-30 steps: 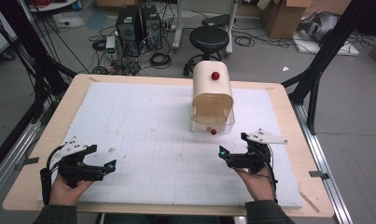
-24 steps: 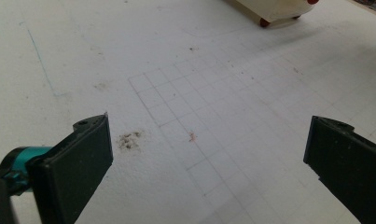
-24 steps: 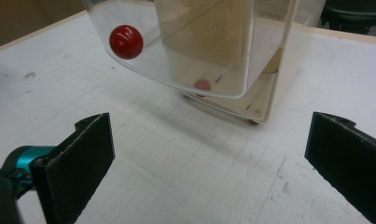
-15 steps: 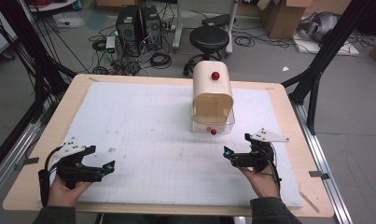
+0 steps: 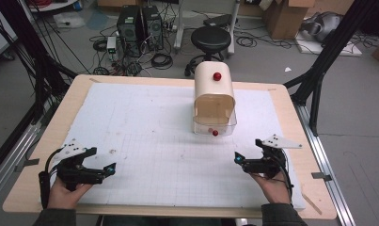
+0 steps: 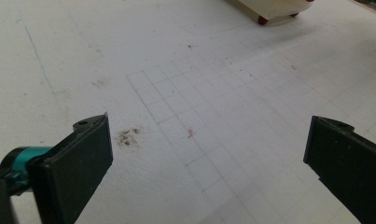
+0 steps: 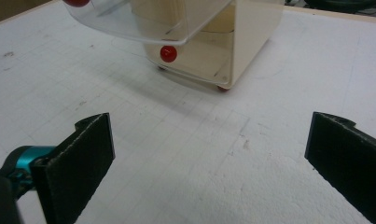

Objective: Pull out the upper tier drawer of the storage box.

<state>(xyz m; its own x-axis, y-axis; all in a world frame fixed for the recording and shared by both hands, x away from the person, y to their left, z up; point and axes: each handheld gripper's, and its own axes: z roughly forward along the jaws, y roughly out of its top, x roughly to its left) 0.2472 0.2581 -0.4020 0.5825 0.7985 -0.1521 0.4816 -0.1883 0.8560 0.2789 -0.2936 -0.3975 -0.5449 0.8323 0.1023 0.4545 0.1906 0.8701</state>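
A cream box (image 5: 214,89) with a rounded top stands on the white gridded mat (image 5: 149,122) right of centre. It has a clear front tray and two red knobs, one on top (image 5: 217,76) and one low at the front (image 5: 215,133). My left gripper (image 5: 108,169) rests near the mat's front left, open and holding nothing; in its own view the left gripper (image 6: 209,126) looks over bare mat. My right gripper (image 5: 237,159) sits front right, open and holding nothing. From the right gripper (image 7: 209,126) the box (image 7: 241,32) and its lower red knob (image 7: 168,53) lie just ahead.
The mat lies on a wooden table (image 5: 46,141) with metal rails along both sides. Beyond the far edge are a black stool (image 5: 210,37), computer towers (image 5: 138,23) and cables on the floor. A brown smudge (image 6: 127,136) marks the mat by the left gripper.
My right gripper has drifted slightly right and nearer the front edge. The left gripper and the box have stayed put.
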